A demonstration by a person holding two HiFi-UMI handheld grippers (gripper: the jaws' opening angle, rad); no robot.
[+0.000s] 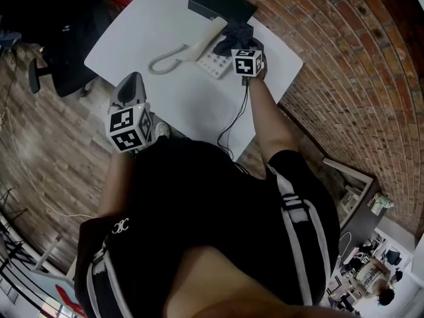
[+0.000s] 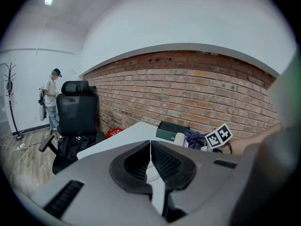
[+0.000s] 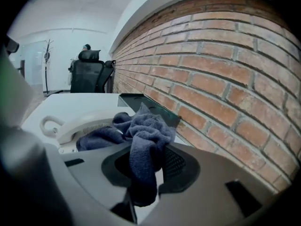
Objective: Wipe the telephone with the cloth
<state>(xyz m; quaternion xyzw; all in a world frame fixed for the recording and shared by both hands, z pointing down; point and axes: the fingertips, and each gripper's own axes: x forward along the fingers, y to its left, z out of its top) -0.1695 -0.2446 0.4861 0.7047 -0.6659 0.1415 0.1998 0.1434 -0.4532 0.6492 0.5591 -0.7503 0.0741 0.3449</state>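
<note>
Cream plastic corded telephone (image 1: 202,57) sits on the white tabletop (image 1: 152,18), its handset lying across the base. A dark blue terry cloth (image 3: 141,140) is draped over the telephone's wall-side end. The right tool (image 3: 146,168) is clamped on a fold of the cloth, pinching the fabric between its jaws. Beyond the telephone lies a flat dark box (image 1: 222,2). Nearer the person, well apart from the telephone, the left tool (image 2: 150,168) hovers, its jaws pressed together on nothing. A red brick wall (image 3: 225,79) runs beside the telephone.
</note>
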